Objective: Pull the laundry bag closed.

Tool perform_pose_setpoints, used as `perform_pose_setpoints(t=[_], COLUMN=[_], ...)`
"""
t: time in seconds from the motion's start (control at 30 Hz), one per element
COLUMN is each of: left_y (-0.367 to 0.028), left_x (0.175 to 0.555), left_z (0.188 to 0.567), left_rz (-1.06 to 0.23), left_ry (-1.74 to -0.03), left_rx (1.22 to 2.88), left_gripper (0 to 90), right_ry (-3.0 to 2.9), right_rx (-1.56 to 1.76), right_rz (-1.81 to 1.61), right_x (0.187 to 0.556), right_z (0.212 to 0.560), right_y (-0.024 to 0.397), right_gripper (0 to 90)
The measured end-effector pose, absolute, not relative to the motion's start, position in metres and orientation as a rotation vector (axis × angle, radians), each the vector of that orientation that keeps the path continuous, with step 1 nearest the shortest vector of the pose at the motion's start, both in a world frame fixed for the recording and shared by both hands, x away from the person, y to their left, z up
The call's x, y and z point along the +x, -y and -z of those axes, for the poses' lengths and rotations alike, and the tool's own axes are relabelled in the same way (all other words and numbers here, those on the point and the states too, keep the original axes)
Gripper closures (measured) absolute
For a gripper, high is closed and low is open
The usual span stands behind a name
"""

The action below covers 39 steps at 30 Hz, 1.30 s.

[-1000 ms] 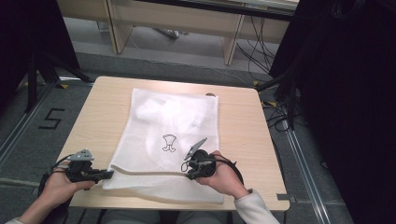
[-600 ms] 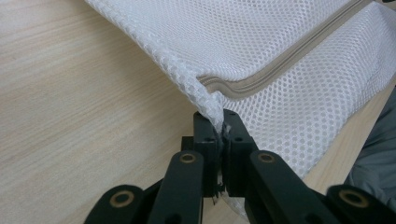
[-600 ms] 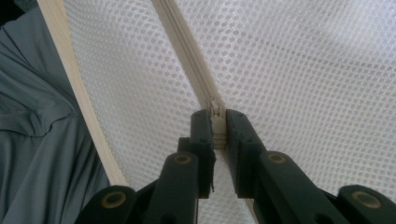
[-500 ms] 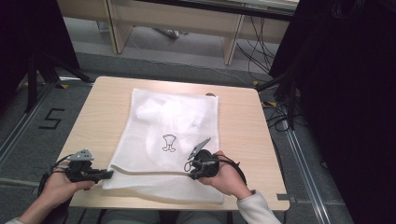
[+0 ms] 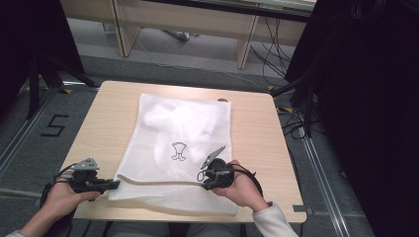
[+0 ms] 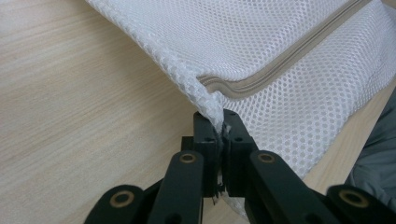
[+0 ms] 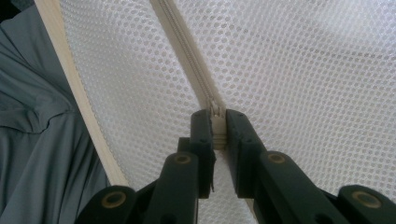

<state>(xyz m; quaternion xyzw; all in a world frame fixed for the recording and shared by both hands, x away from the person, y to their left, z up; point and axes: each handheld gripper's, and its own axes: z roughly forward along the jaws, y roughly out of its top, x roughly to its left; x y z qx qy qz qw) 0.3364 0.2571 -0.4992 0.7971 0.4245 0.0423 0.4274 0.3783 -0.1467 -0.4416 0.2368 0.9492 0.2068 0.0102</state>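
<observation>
Lying flat across the middle of the table (image 5: 108, 118), a white mesh bag (image 5: 183, 128) holds pale bunched fabric in its upper half and carries a small dark printed mark (image 5: 178, 151) near the centre of the high view. A beige zipper (image 5: 158, 181) runs across the bag's lower part, from its lower left corner toward the lower middle of the frame.

The left gripper (image 5: 112, 184), held in the left hand (image 5: 66, 195) at the lower left of the high view, meets the bag's lower left corner. In the left gripper view its jaws are clenched on the mesh edge (image 6: 212, 109) just beside the zipper's end (image 6: 219, 86), with bare wood filling the left of that frame.

The right gripper (image 5: 203, 178), in the right hand (image 5: 242, 187) at the lower middle of the high view, sits on the bag at the zipper line, its grey plate (image 5: 213, 155) tilted up above it. In the right gripper view its jaws are pinched on the zipper slider (image 7: 217, 126) at frame centre, the closed teeth running up and left from it. Along the left of that frame, the table's edge (image 7: 79, 98) borders grey cloth (image 7: 37, 140).
</observation>
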Motion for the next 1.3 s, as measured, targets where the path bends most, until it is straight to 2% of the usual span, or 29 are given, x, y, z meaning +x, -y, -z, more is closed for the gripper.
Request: perform_pose_setpoints(t=[1.3], left_y=[-0.259], left_x=[0.337], left_z=[0.499], left_rz=[-0.097], left_ry=[-1.064], left_rx=[2.014], left_gripper=[85.7], right_ry=[-2.953], right_rx=[0.788], right_rz=[-0.645], right_x=[0.375], right_z=[0.441], right_y=[0.164], right_gripper=[82.4])
